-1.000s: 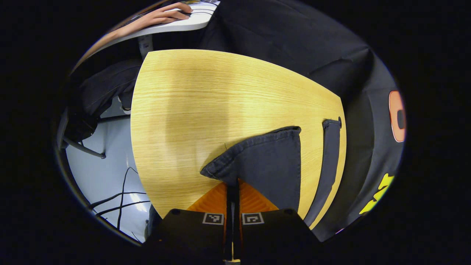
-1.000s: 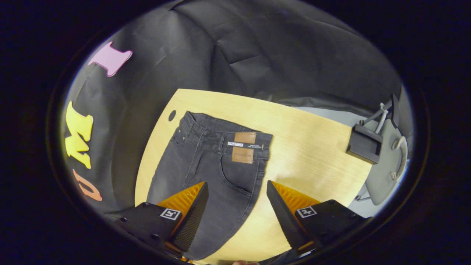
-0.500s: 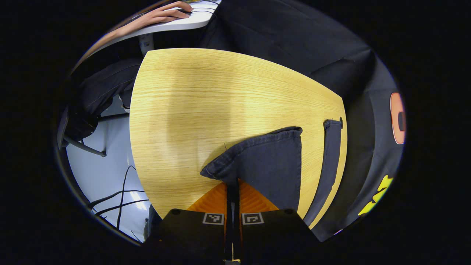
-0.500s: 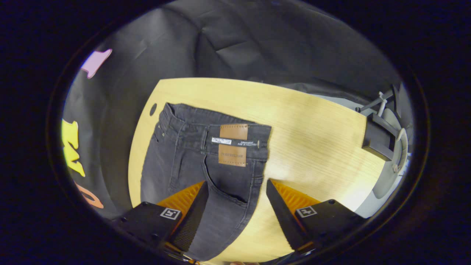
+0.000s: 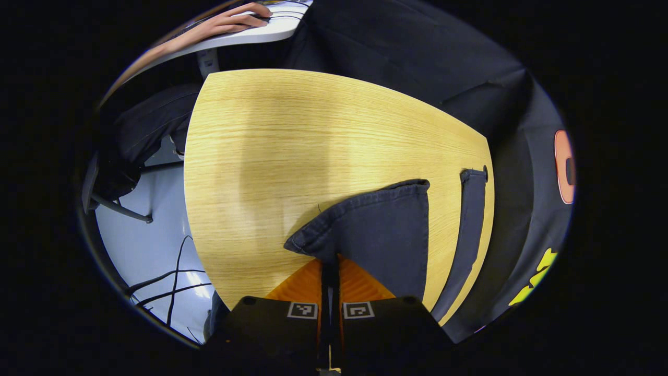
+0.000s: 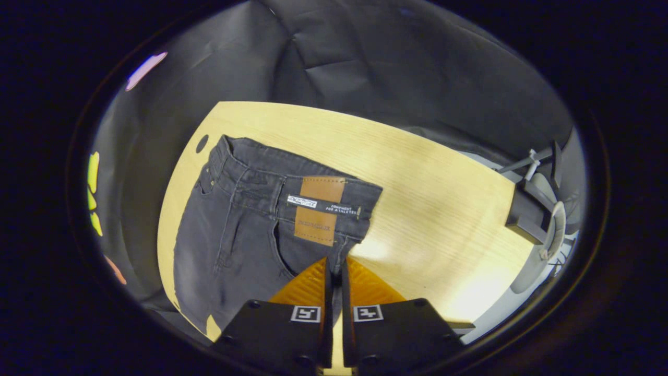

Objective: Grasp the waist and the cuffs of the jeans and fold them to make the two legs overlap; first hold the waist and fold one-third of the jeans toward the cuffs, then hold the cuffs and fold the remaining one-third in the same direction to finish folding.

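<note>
1. Jeans (image 6: 240,224) lie flat on worktop (image 6: 433,209), waist w/ leather patch (image 6: 318,210) up.
2. Left gripper (image 5: 330,261): fingers clamped on cuff (image 5: 376,230).
3. Right gripper (image 6: 335,271): fingers clamped on waist edge just below patch.

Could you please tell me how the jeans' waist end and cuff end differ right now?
The waist lies flat, showing a brown patch; the cuff is plain and lifted. The right gripper grips the waist edge, the left gripper the cuff. Both are dark denim.
</note>
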`<act>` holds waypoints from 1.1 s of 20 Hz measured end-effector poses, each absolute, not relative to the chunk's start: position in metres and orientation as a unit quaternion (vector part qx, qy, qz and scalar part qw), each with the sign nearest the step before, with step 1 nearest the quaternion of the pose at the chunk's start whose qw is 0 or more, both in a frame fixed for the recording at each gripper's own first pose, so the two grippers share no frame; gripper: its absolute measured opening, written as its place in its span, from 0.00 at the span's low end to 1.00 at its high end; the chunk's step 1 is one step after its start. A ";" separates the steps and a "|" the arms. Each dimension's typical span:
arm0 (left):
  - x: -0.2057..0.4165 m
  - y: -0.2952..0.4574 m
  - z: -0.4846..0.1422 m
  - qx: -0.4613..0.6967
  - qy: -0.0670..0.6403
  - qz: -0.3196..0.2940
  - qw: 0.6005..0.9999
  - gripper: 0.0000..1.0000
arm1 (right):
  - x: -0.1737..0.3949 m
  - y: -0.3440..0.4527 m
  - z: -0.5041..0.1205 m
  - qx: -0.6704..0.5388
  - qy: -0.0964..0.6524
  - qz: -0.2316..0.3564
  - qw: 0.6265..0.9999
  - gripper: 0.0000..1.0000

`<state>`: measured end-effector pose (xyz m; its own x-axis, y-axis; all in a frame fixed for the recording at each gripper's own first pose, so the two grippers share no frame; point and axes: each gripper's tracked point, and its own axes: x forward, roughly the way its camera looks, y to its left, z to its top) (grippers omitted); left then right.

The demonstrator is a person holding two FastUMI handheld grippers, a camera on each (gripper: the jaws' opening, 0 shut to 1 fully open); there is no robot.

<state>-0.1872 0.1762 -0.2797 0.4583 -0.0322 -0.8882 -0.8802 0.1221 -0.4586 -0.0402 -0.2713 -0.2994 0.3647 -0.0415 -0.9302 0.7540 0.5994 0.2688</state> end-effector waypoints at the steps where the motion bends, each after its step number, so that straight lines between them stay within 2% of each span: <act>1: -0.187 0.176 -0.280 -0.573 0.398 0.334 0.634 0.04 | -0.039 -0.270 -0.303 0.347 0.500 -0.264 0.749 0.01; 3: -0.187 0.176 -0.280 -0.576 0.397 0.335 0.631 0.04 | -0.039 -0.270 -0.303 0.324 0.505 -0.259 0.757 0.00; 6: -0.184 0.177 -0.274 -0.595 0.389 0.339 0.617 0.03 | -0.035 -0.266 -0.292 0.354 0.488 -0.254 0.756 0.01; 10: -0.156 0.182 -0.235 -0.633 0.346 0.318 0.615 0.03 | -0.028 -0.262 -0.255 0.370 0.457 -0.213 0.781 0.01; 17: -0.087 0.185 -0.166 -0.635 0.320 0.259 0.654 0.03 | 0.024 -0.232 -0.179 0.399 0.412 -0.146 0.806 0.00; 22: -0.039 0.203 -0.143 -0.665 0.289 0.251 0.641 0.03 | 0.072 -0.226 -0.147 0.435 0.380 -0.117 0.808 0.01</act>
